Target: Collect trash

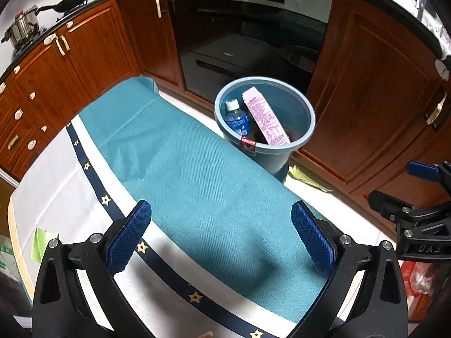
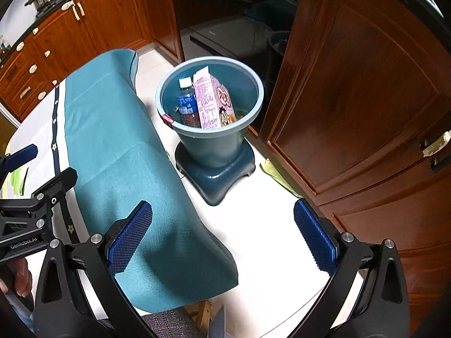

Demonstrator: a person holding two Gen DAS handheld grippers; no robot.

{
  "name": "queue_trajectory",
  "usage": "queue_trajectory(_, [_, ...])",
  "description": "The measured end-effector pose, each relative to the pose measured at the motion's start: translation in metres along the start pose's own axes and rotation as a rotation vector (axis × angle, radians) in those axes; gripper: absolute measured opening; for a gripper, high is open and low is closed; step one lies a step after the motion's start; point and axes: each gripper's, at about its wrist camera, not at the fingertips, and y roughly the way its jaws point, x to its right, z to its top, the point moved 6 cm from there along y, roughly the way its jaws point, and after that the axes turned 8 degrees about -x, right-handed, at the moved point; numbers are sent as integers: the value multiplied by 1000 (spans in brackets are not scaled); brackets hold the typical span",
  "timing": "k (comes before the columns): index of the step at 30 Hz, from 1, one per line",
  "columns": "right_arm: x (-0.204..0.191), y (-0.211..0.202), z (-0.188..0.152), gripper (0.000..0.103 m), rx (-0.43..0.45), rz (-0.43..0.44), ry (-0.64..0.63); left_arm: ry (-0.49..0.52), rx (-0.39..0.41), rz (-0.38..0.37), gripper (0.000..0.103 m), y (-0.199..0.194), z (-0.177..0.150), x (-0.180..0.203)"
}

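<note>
A blue-grey round bin [image 2: 210, 138] holds a pink carton [image 2: 212, 102] leaning upright, with a blue-labelled, white-capped bottle [image 2: 186, 100] at its nine o'clock.

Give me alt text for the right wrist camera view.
The open right gripper faces a blue bin on the kitchen floor holding a pink carton and a bottle. A teal cloth drapes the table to its left.

A home kitchen. Reddish wooden cabinets [image 1: 93, 42] with metal handles run under a dark countertop [image 1: 28, 53]; a built-in oven [image 1: 248, 28] with a glass door sits between them. A steel pot [image 1: 24, 26] and black frying pan [image 1: 72, 0] stand on the stove. The floor [image 2: 267, 197] is pale tile.
</note>
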Motion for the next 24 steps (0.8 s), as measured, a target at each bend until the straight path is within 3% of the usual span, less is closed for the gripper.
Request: queue_trajectory(24, [-5, 15, 4, 96, -35, 15, -9, 4, -4, 12, 99, -2, -1, -2])
